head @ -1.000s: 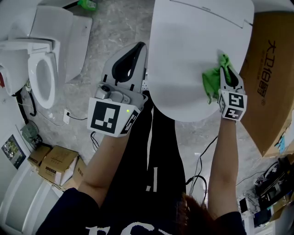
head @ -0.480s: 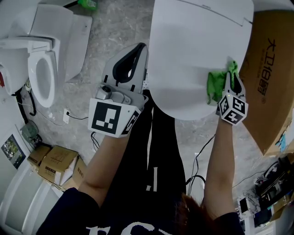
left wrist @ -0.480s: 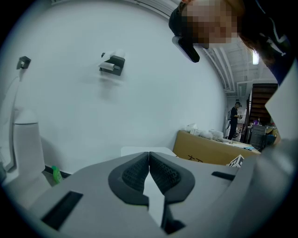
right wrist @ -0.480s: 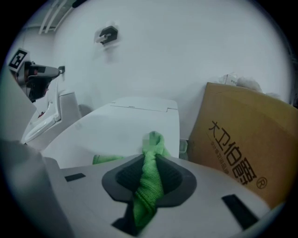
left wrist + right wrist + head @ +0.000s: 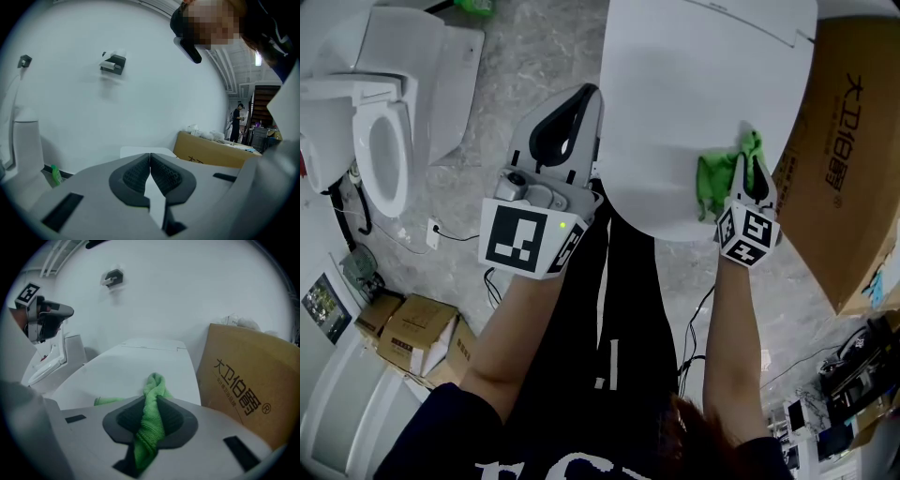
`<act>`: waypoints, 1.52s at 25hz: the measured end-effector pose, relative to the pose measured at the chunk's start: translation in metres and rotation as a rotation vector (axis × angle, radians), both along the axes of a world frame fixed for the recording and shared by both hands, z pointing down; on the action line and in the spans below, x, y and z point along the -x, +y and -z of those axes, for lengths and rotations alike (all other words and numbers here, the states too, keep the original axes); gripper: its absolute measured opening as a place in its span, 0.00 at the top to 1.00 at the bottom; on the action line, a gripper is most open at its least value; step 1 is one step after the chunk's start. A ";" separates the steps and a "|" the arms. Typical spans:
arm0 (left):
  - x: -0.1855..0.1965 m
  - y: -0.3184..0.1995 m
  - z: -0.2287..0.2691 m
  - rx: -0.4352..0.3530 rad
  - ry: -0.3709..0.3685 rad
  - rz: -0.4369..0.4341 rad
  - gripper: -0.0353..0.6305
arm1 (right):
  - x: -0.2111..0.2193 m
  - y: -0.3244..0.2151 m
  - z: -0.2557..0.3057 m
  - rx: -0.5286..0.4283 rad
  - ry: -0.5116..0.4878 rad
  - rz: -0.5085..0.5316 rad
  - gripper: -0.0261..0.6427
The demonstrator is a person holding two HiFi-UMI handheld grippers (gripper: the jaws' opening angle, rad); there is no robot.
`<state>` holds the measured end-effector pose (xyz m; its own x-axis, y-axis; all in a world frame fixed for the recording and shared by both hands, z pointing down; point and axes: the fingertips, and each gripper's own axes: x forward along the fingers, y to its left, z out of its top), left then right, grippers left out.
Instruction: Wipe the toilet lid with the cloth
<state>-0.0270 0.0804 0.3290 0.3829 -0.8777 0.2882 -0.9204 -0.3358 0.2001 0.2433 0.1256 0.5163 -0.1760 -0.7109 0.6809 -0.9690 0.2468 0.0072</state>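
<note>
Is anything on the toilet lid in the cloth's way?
Nothing visible does. The right tongs hold the green cloth on the toilet lid near its right edge; the rest of the lid is bare. The cardboard box stands beside that edge, off the lid.

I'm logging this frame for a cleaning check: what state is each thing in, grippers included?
toilet lid: closed, lying flat.
green cloth: bunched, pinched between jaws, resting on the lid.
right gripper: shut on the green cloth.
left gripper: shut, nothing between its jaws, held beside the lid.
other toilet: lid raised, seat down.
</note>
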 end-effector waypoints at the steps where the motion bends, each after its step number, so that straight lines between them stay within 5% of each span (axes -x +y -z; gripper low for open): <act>1: -0.001 0.000 0.000 0.001 0.001 -0.001 0.91 | 0.007 0.002 0.000 0.002 -0.005 0.014 0.84; 24: 0.035 0.003 0.002 -0.003 -0.018 0.048 0.91 | 0.230 0.049 0.005 0.058 -0.076 0.611 0.84; 32: 0.047 0.005 -0.002 0.002 -0.021 0.065 0.91 | 0.263 0.071 0.004 0.069 -0.065 0.772 0.84; 38: 0.043 0.003 -0.003 0.002 -0.031 0.046 0.91 | 0.272 0.096 0.003 0.095 -0.058 0.987 0.84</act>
<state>-0.0703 0.0832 0.3321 0.3331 -0.8934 0.3015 -0.9406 -0.2928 0.1717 -0.0291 0.2215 0.5134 -0.6942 -0.1703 0.6993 -0.3268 0.9403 -0.0954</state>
